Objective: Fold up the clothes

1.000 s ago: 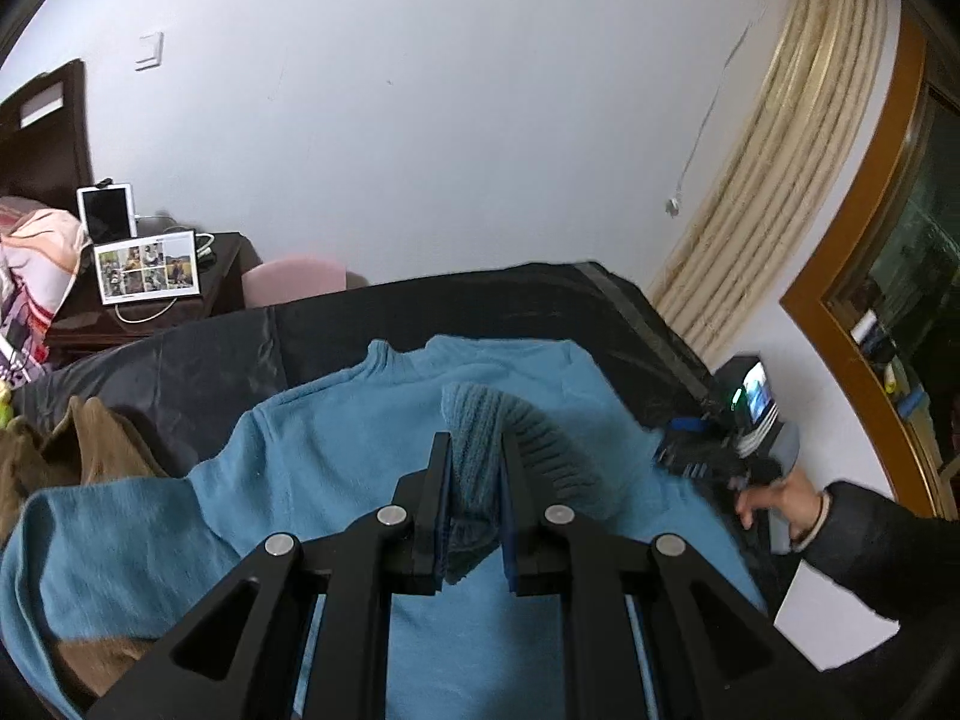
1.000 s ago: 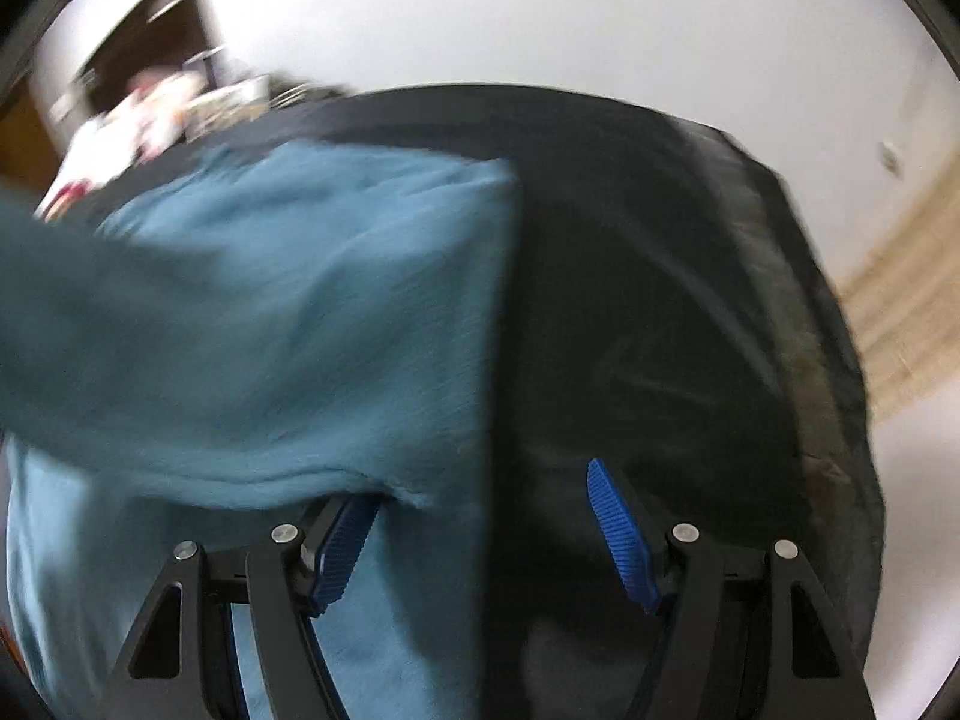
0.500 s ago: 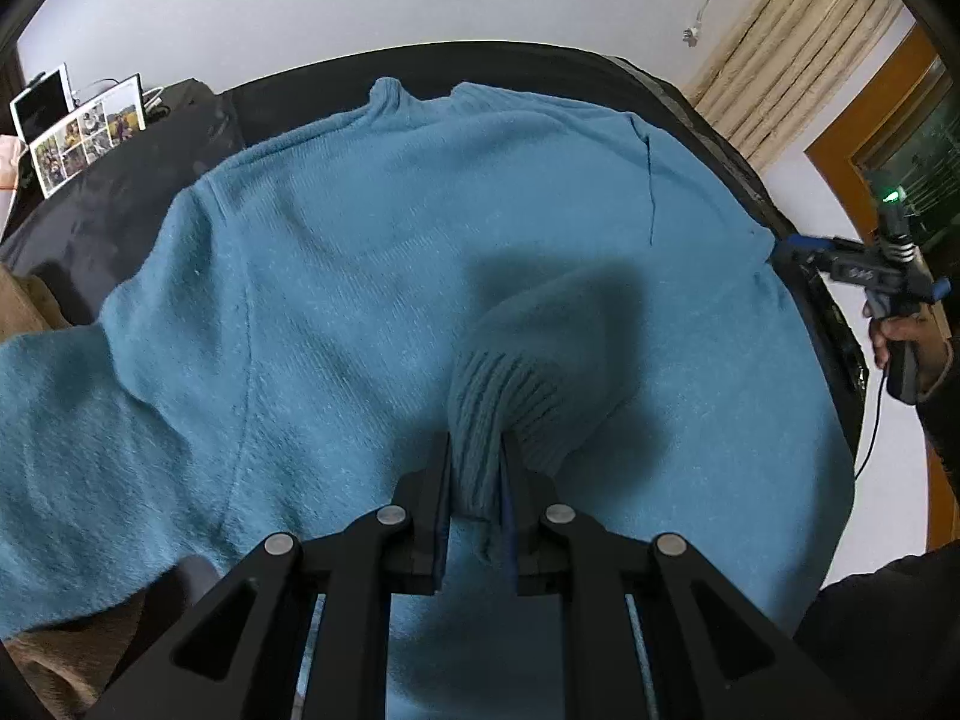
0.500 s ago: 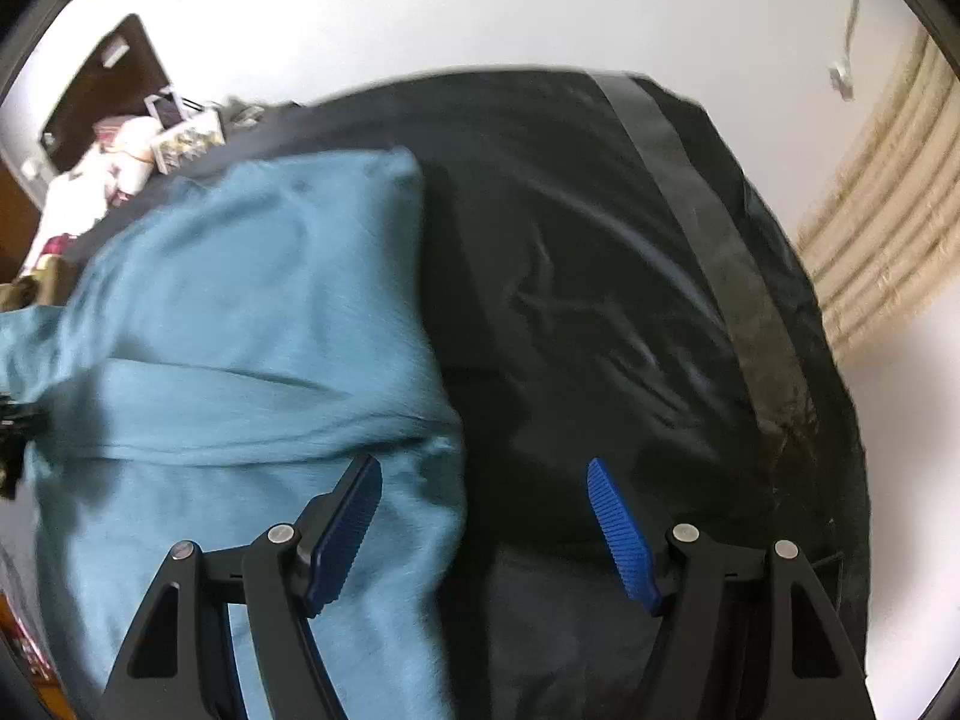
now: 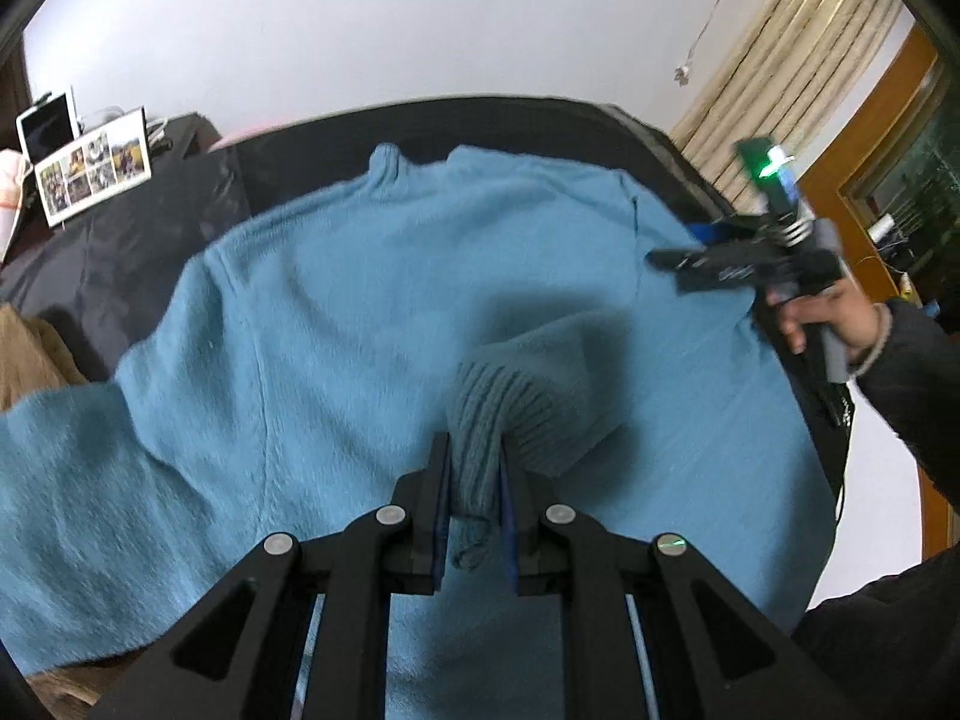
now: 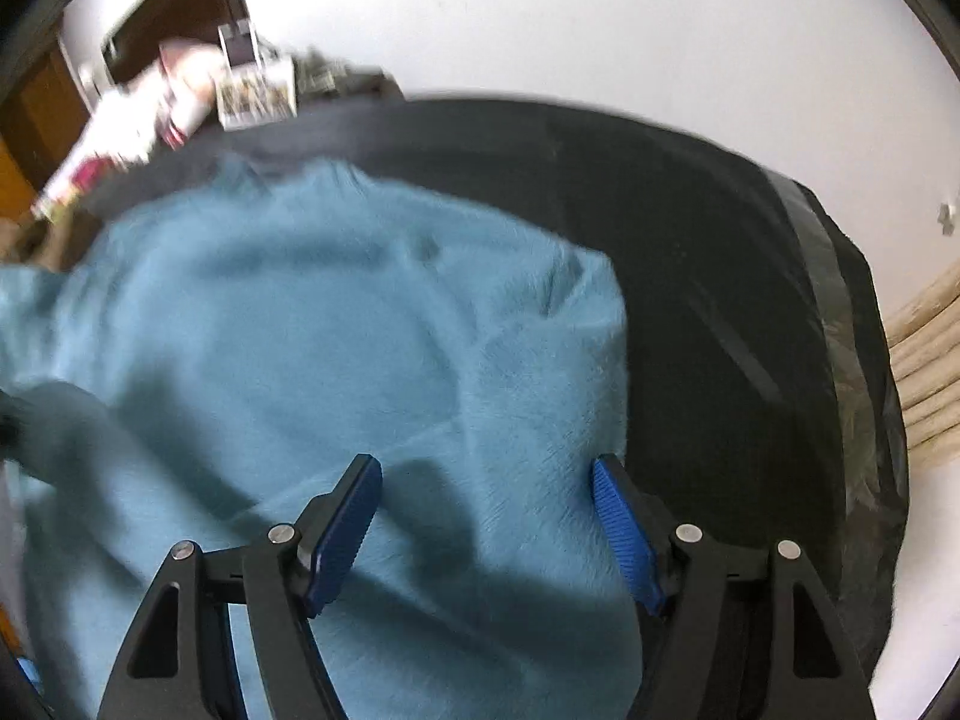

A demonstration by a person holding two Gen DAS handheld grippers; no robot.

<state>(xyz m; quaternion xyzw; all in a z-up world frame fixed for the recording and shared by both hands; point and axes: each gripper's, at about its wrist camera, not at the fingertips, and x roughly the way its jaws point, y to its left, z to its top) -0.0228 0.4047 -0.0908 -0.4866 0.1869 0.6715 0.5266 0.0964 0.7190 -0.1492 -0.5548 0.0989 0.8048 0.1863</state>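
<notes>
A blue sweater (image 5: 360,312) lies spread on a black-covered bed (image 5: 540,120), collar towards the far wall. My left gripper (image 5: 474,480) is shut on the ribbed cuff of its sleeve (image 5: 498,414), held above the sweater's body. My right gripper (image 6: 486,510) is open and empty, hovering over the sweater's (image 6: 336,330) right edge; it also shows in the left wrist view (image 5: 744,258), held by a hand at the sweater's right side.
A brown garment (image 5: 30,354) lies at the bed's left. A photo frame (image 5: 90,165) and a tablet (image 5: 48,129) stand on a dark side table. Curtains (image 5: 792,48) and a wooden door frame (image 5: 882,114) are at the right. Black bed cover (image 6: 750,330) lies right of the sweater.
The left gripper keeps hold of the cuff and has tilted up a little. The right gripper, still open, has moved left from the bed cover over the sweater's right edge.
</notes>
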